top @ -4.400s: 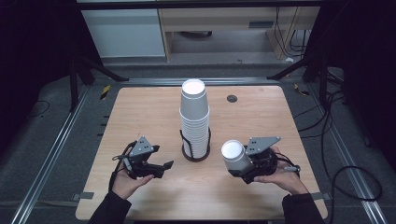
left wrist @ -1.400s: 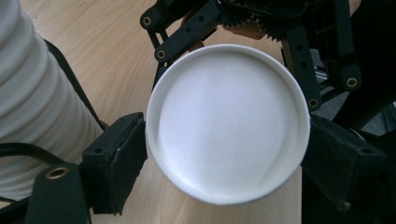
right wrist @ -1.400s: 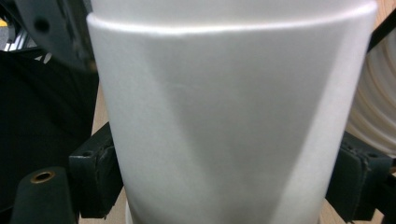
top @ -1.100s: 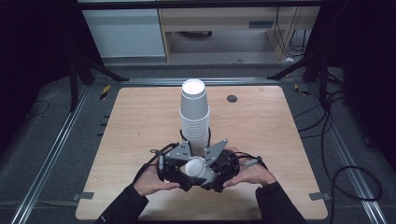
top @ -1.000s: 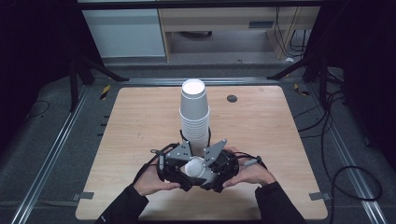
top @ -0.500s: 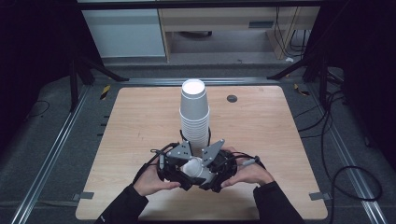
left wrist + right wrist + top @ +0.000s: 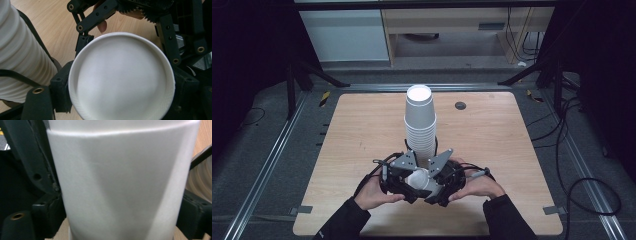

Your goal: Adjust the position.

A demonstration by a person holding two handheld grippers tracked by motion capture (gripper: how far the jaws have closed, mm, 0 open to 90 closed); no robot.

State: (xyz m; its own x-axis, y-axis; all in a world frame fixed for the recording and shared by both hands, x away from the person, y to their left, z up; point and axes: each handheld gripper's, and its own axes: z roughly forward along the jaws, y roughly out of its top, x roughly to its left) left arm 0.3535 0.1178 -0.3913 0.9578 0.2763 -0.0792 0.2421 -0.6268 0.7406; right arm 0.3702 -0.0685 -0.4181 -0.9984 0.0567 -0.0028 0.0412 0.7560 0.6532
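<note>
A white paper cup (image 7: 419, 180) lies sideways between both grippers at the table's front middle. My right gripper (image 7: 435, 187) is shut on its wall, which rises between its two jaws in the right gripper view (image 7: 120, 182). My left gripper (image 7: 406, 184) faces it from the left. Its jaws have just been closing on the cup's round base (image 7: 122, 80), and its pads (image 7: 61, 93) now touch the rim on both sides. The right gripper's linkage (image 7: 165, 30) shows behind the cup.
A tall stack of white cups (image 7: 420, 120) stands in a black holder just behind the grippers, seen also as the stack (image 7: 20, 57) in the left gripper view. A small black disc (image 7: 460, 105) lies at the back of the wooden table (image 7: 357, 130).
Since the earliest frame both hands have come together from the sides, and the cup has tipped sideways. Over the last second the left jaws have drawn in onto the cup.
</note>
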